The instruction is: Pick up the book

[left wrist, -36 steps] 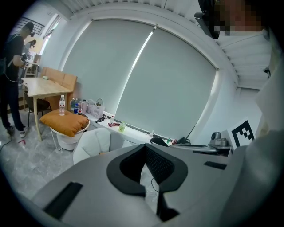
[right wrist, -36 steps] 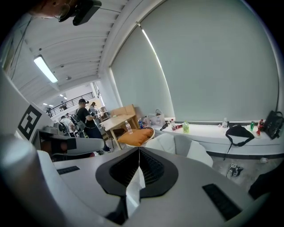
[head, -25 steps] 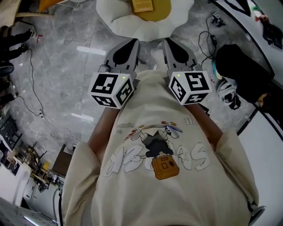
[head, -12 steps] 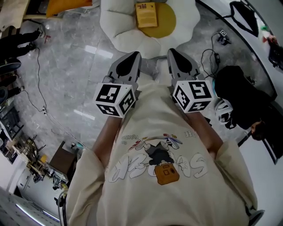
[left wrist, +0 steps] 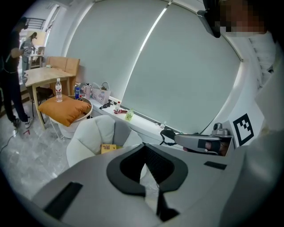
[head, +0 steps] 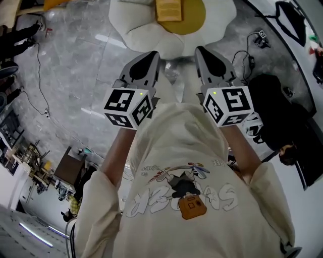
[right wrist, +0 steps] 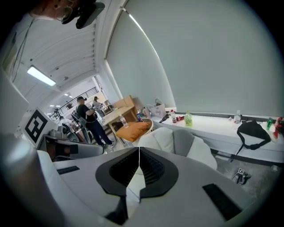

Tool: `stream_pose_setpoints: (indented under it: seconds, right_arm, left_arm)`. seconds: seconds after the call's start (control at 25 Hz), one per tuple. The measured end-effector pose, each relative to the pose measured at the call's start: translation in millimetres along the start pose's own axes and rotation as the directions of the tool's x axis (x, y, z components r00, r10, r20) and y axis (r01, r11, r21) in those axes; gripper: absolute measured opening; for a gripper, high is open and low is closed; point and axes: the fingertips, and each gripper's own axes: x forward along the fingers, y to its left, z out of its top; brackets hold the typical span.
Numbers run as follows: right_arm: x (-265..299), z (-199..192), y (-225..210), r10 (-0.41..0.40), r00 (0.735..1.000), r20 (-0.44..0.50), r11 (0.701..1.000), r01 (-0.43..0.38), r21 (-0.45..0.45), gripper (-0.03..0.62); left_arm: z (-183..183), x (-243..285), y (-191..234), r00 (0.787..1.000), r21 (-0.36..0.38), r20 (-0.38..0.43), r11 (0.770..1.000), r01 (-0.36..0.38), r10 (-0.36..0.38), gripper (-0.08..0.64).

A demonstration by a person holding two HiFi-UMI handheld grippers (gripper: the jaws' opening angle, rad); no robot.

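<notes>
The book (head: 168, 9), thin with a yellow-brown cover, lies on the yellow centre of a white egg-shaped cushion (head: 146, 30) on the floor ahead. Its corner also shows in the left gripper view (left wrist: 108, 148), just left of the jaws. My left gripper (head: 153, 54) and right gripper (head: 201, 50) are held side by side in front of the person's chest, short of the cushion's near edge. Both are shut with nothing between their jaws (left wrist: 144, 156) (right wrist: 139, 153). In the right gripper view the jaws hide the book.
Cables (head: 241, 50) trail over the grey marble floor right of the cushion, next to a black bag (head: 275, 98). An orange cushion on a round stool (left wrist: 64, 111), a wooden table (left wrist: 42, 76) and a long white counter (right wrist: 222, 126) stand behind. People stand at the far left (right wrist: 86, 117).
Both grippers have travelled forward and downward toward the cushion, still side by side and shut. The cushion and book sit a little nearer in the head view.
</notes>
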Motion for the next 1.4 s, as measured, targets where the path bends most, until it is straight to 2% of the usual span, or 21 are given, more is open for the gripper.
stream_pose_setpoints:
  seconds: [0.28,0.48,0.8,1.0,1.24,1.4]
  right_arm:
    - [80,-3,-3,-0.026,0.999,-0.041,0.999,0.025,-0.030,0.025]
    - [128,-17,-13,-0.061,0.997,-0.057,0.998,0.059,-0.027,0.025]
    - [192,-43,-14,-0.084,0.990,-0.111,0.996,0.084,-0.010,0.025]
    - [229,-62,-28,-0.086,0.987,-0.137,0.996,0.086,-0.001,0.025]
    - [267,-89,-62,-0.123,0.980,-0.156,0.991,0.128,0.023,0.025]
    - [293,-104,-84,-0.142,0.976,-0.167,0.989,0.146,0.014,0.025]
  left_arm:
    - [10,50,63,0.999,-0.024,-0.024,0.999,0.026,-0.027,0.006]
    - [-4,84,90,0.995,-0.050,-0.063,0.996,0.078,-0.081,0.007]
    - [-20,120,145,0.989,-0.087,-0.100,0.991,0.102,-0.111,0.008]
    - [-29,157,177,0.989,-0.114,-0.100,0.989,0.098,-0.109,0.011]
    - [-52,205,202,0.987,-0.151,-0.117,0.984,0.094,-0.113,0.055]
    - [-69,234,226,0.989,-0.180,-0.122,0.982,0.066,-0.089,0.075]
